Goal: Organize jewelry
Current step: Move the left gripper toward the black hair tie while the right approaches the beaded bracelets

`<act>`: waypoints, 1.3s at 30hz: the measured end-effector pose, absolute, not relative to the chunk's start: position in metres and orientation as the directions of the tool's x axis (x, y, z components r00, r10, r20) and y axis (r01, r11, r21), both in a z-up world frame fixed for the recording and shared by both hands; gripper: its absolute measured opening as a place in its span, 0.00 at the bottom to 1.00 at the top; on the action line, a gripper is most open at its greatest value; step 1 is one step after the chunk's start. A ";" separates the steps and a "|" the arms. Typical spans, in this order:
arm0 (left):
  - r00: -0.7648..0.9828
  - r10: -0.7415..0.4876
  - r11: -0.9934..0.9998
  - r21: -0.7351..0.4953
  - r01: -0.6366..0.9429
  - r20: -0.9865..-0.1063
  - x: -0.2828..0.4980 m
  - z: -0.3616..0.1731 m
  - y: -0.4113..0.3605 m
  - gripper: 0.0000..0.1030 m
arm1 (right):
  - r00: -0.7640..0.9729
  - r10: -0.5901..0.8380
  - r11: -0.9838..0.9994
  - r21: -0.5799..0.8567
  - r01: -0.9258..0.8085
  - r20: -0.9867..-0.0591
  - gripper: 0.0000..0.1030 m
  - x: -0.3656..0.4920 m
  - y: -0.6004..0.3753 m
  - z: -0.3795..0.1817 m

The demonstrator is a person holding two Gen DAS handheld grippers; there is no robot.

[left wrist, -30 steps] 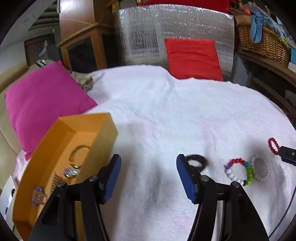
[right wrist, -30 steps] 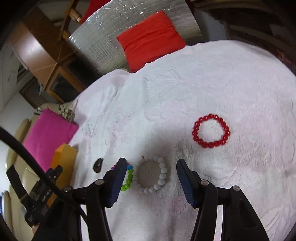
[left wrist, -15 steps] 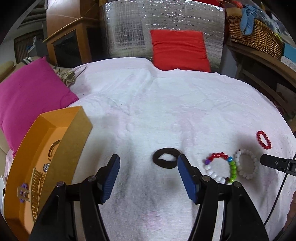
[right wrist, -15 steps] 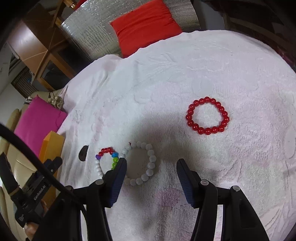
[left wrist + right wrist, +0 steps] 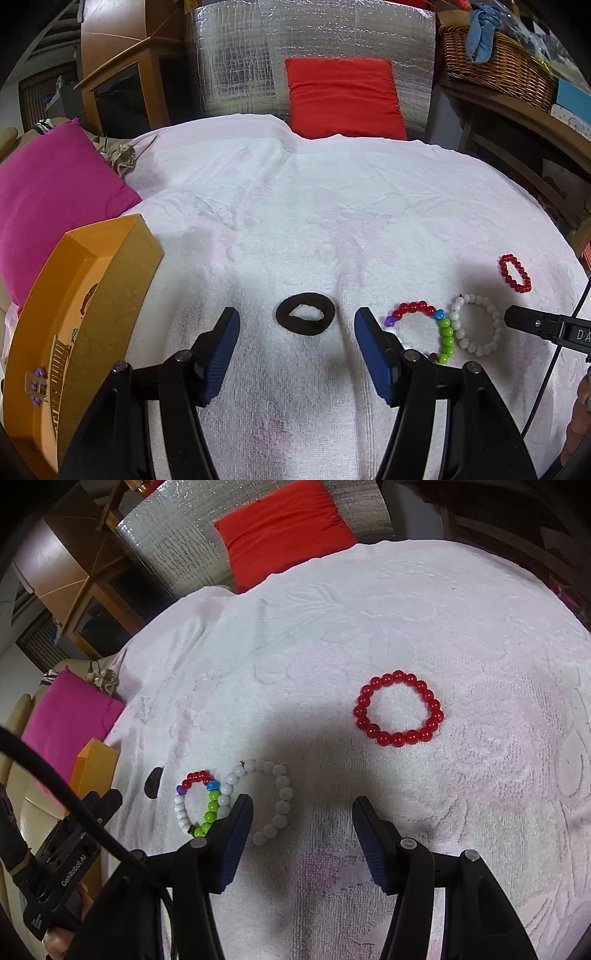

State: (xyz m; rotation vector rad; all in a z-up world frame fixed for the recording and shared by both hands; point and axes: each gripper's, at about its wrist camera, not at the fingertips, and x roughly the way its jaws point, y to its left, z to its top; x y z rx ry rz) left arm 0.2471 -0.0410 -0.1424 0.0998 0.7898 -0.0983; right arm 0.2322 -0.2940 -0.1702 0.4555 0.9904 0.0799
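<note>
A black hair tie [image 5: 305, 313] lies on the white towel, just ahead of my open, empty left gripper [image 5: 295, 343]. To its right lie a multicoloured bead bracelet [image 5: 424, 328] and a white bead bracelet [image 5: 476, 325], touching each other. A red bead bracelet [image 5: 515, 274] lies further right. The orange box [image 5: 110, 295] at the left holds several jewelry pieces. In the right wrist view my open, empty right gripper [image 5: 301, 830] hovers beside the white bracelet [image 5: 273, 801], with the multicoloured bracelet [image 5: 199, 805] to the left and the red bracelet [image 5: 399, 709] ahead.
A pink cushion [image 5: 48, 192] lies at the left behind the box. A red cushion [image 5: 343, 96] leans on a silver panel at the back. A wicker basket [image 5: 495, 62] stands on shelving at the right. The towel [image 5: 332, 206] covers the whole surface.
My left gripper has swung right, away from the orange box, and now faces the black hair tie. My right gripper has drawn back and shifted slightly right of the white bracelet.
</note>
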 end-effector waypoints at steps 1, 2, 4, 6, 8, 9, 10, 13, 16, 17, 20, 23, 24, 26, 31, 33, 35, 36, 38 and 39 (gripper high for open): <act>0.699 -0.052 0.991 0.052 0.127 -0.713 0.247 -0.143 -0.042 0.63 | 0.554 0.268 0.904 0.405 0.139 -0.788 0.58 0.232 -0.294 -0.170; 0.698 -0.052 0.990 0.052 0.127 -0.714 0.247 -0.143 -0.042 0.63 | 0.554 0.267 0.904 0.404 0.139 -0.788 0.58 0.232 -0.293 -0.170; 0.695 -0.055 0.990 0.050 0.130 -0.717 0.247 -0.143 -0.043 0.63 | 0.554 0.264 0.906 0.401 0.139 -0.789 0.58 0.232 -0.293 -0.170; 0.693 -0.057 0.990 0.049 0.133 -0.718 0.247 -0.144 -0.045 0.63 | 0.553 0.264 0.905 0.401 0.141 -0.790 0.58 0.232 -0.294 -0.170; 0.692 -0.058 0.989 0.052 0.136 -0.720 0.247 -0.145 -0.046 0.63 | 0.552 0.264 0.905 0.401 0.142 -0.791 0.58 0.232 -0.294 -0.170; 0.690 -0.058 0.989 0.052 0.138 -0.721 0.247 -0.145 -0.047 0.63 | 0.552 0.263 0.905 0.401 0.142 -0.791 0.58 0.232 -0.294 -0.170; 0.690 -0.060 0.989 0.052 0.140 -0.722 0.247 -0.145 -0.047 0.63 | 0.552 0.263 0.905 0.400 0.143 -0.791 0.58 0.232 -0.294 -0.170; 0.690 -0.059 0.988 0.057 0.143 -0.722 0.247 -0.146 -0.049 0.63 | 0.551 0.264 0.905 0.401 0.142 -0.792 0.58 0.232 -0.294 -0.170; 0.688 -0.060 0.988 0.054 0.143 -0.723 0.247 -0.146 -0.049 0.63 | 0.552 0.264 0.905 0.400 0.142 -0.791 0.58 0.232 -0.293 -0.170; 0.688 -0.060 0.988 0.055 0.143 -0.724 0.247 -0.146 -0.049 0.63 | 0.552 0.264 0.905 0.401 0.142 -0.791 0.58 0.232 -0.293 -0.170; 0.685 -0.063 0.988 0.053 0.147 -0.726 0.247 -0.147 -0.050 0.63 | 0.553 0.266 0.905 0.403 0.140 -0.789 0.54 0.232 -0.294 -0.170; 0.682 -0.064 0.987 0.054 0.150 -0.729 0.248 -0.147 -0.051 0.63 | 0.550 0.267 0.905 0.402 0.137 -0.791 0.50 0.233 -0.291 -0.170; 0.681 -0.065 0.987 0.052 0.150 -0.730 0.248 -0.148 -0.052 0.63 | 0.550 0.268 0.905 0.402 0.137 -0.791 0.50 0.234 -0.291 -0.170; 0.678 -0.066 0.987 0.050 0.151 -0.732 0.248 -0.148 -0.052 0.63 | 0.549 0.265 0.906 0.399 0.138 -0.793 0.47 0.235 -0.289 -0.171; 0.670 -0.082 0.985 0.041 0.165 -0.738 0.248 -0.148 -0.052 0.63 | 0.546 0.245 0.917 0.375 0.138 -0.801 0.46 0.239 -0.283 -0.173; 0.655 -0.100 0.984 0.023 0.176 -0.749 0.248 -0.150 -0.052 0.63 | 0.545 0.229 0.925 0.354 0.135 -0.807 0.47 0.240 -0.280 -0.175; 0.643 -0.111 0.983 0.012 0.184 -0.758 0.249 -0.152 -0.052 0.63 | 0.548 0.215 0.933 0.336 0.129 -0.808 0.47 0.241 -0.277 -0.175; 0.638 -0.112 0.982 0.013 0.189 -0.761 0.249 -0.154 -0.053 0.63 | 0.549 0.208 0.938 0.324 0.123 -0.810 0.47 0.242 -0.276 -0.175; 0.635 -0.108 0.981 0.022 0.194 -0.765 0.249 -0.155 -0.055 0.63 | 0.549 0.180 0.955 0.278 0.101 -0.816 0.45 0.242 -0.270 -0.176; 0.633 -0.108 0.980 0.023 0.196 -0.767 0.249 -0.156 -0.055 0.63 | 0.550 0.158 0.965 0.247 0.091 -0.820 0.42 0.242 -0.267 -0.176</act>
